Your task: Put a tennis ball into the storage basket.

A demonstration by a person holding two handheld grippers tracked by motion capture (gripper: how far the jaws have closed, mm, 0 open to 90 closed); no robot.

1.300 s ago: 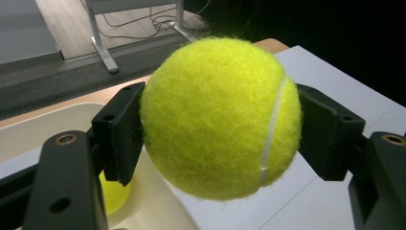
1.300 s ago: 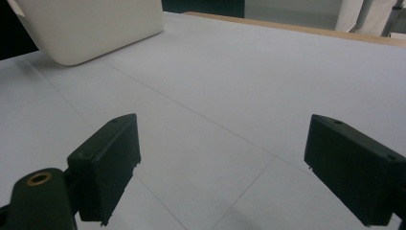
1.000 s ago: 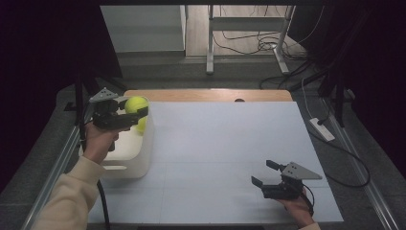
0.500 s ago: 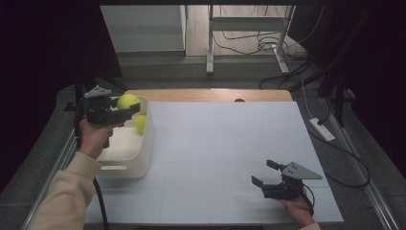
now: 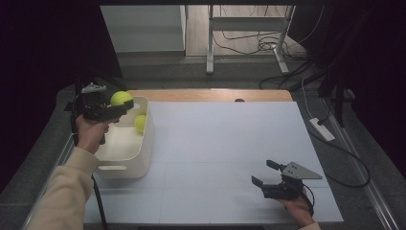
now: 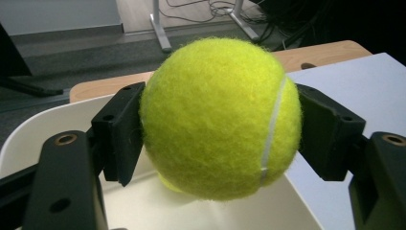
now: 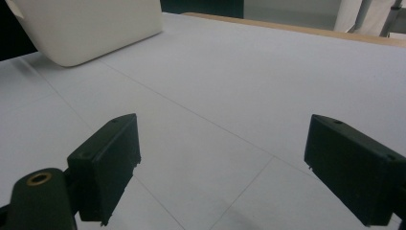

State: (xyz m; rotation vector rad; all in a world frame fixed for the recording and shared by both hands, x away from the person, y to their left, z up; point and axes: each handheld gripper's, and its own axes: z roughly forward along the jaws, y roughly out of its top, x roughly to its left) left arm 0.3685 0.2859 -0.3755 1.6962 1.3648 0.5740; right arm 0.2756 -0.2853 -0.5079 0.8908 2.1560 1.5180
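Step in hand: a tennis ball (image 5: 120, 98) is held over the far end of the white bin (image 5: 125, 160), which stands at the left edge of the table (image 5: 230, 143); the placing of the ball into the bin is judged to be under way.
Left gripper (image 5: 122, 106): closed on the tennis ball, the ball being pinched at its two sides between the black jaws, as is seen in the left gripper view (image 6: 218, 120).
Second ball (image 5: 140, 123): already lying inside the bin, against its far right wall.
Right gripper (image 5: 265, 173): resting near the table's near right corner, jaws spread wide, nothing held.
Next move: a short lowering into the bin and a parting of the jaws is called for, with the drop aimed at the bare floor beside the second ball.
Pointing and long axis: none can be given, since the ball is round; only its white seam (image 6: 272, 129) is seen, running nearly upright on the right side.
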